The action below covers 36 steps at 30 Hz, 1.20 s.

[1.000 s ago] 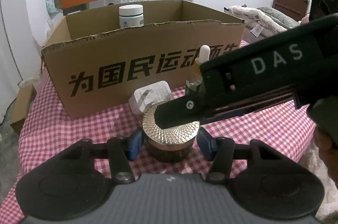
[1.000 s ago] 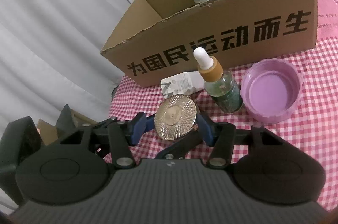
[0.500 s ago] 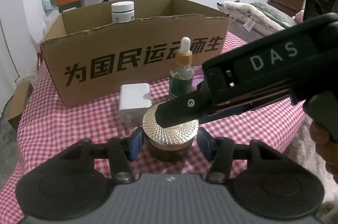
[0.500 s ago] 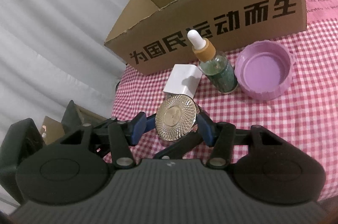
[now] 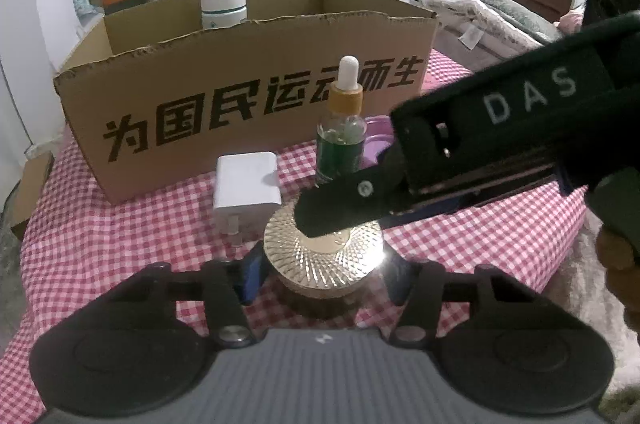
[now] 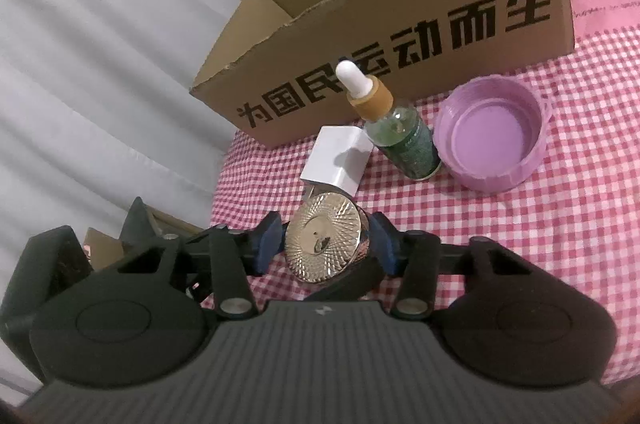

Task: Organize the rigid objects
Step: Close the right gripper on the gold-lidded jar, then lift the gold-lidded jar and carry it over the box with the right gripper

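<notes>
A dark jar with a ribbed gold lid [image 5: 324, 256] stands on the red-checked cloth. My left gripper [image 5: 323, 278] is shut on the jar, a blue pad on each side. My right gripper [image 6: 328, 244] comes in from the right. Its jaws are closing, and the pads touch both sides of the gold lid [image 6: 322, 244]. One of the right gripper's black fingers [image 5: 340, 203] crosses the lid top in the left wrist view. Behind stand a dropper bottle [image 6: 404, 139], a white charger [image 6: 338, 159] and a purple cap [image 6: 492, 131].
An open cardboard box [image 5: 240, 111] with black lettering stands at the back of the table, with a white bottle [image 5: 223, 9] inside. The table's left edge drops off near a curtain [image 6: 100, 63]. A hand [image 5: 616, 252] holds the right gripper.
The right gripper's pads have closed in on the gold lid. The box, charger and dropper bottle have shifted in both views, while the jar stayed fixed between my left pads.
</notes>
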Tool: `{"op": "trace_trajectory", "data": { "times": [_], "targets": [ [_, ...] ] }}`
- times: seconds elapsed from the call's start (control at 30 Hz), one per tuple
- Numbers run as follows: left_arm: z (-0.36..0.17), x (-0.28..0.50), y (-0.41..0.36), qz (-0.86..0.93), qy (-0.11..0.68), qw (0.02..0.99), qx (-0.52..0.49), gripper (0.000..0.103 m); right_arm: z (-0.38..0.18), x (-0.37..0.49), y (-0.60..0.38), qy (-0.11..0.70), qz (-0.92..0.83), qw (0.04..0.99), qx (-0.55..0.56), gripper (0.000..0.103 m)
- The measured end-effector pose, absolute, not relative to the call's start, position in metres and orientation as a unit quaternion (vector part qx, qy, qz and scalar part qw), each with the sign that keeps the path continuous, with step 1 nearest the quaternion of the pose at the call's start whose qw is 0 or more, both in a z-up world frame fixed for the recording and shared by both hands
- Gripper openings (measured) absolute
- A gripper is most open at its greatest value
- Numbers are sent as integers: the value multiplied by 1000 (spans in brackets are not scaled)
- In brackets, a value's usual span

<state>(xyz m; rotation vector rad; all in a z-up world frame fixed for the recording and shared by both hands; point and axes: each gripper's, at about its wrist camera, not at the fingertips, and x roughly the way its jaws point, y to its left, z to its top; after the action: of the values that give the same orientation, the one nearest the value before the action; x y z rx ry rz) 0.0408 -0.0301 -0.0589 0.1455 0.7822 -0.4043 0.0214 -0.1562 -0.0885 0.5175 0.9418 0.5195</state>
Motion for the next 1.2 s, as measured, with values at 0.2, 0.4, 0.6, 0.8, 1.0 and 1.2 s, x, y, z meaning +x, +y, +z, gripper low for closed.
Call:
{"op": "trace_trajectory", "data": {
  "times": [0.2, 0.4, 0.6, 0.8, 1.0, 1.2],
  "targets": [
    [-59, 35, -33, -199, 381, 900, 76, 57, -88, 15, -159, 451, 242, 824, 243, 41],
    [-60, 40, -37, -196, 393, 895, 74, 58, -95, 16, -161, 457, 237, 819, 253, 41],
    [-62, 44, -41, -189, 397, 894, 85, 57, -100, 20, -161, 460, 235, 816, 258, 40],
    [-60, 47, -40, -187, 404, 892, 74, 57, -98, 19, -161, 461, 235, 818, 253, 38],
    [-59, 46, -39, -186, 408, 891, 68, 57, -98, 18, -161, 461, 235, 818, 251, 38],
    [-58, 43, -39, -185, 407, 892, 67, 57, -96, 17, -160, 460, 236, 819, 249, 38]
  ]
}}
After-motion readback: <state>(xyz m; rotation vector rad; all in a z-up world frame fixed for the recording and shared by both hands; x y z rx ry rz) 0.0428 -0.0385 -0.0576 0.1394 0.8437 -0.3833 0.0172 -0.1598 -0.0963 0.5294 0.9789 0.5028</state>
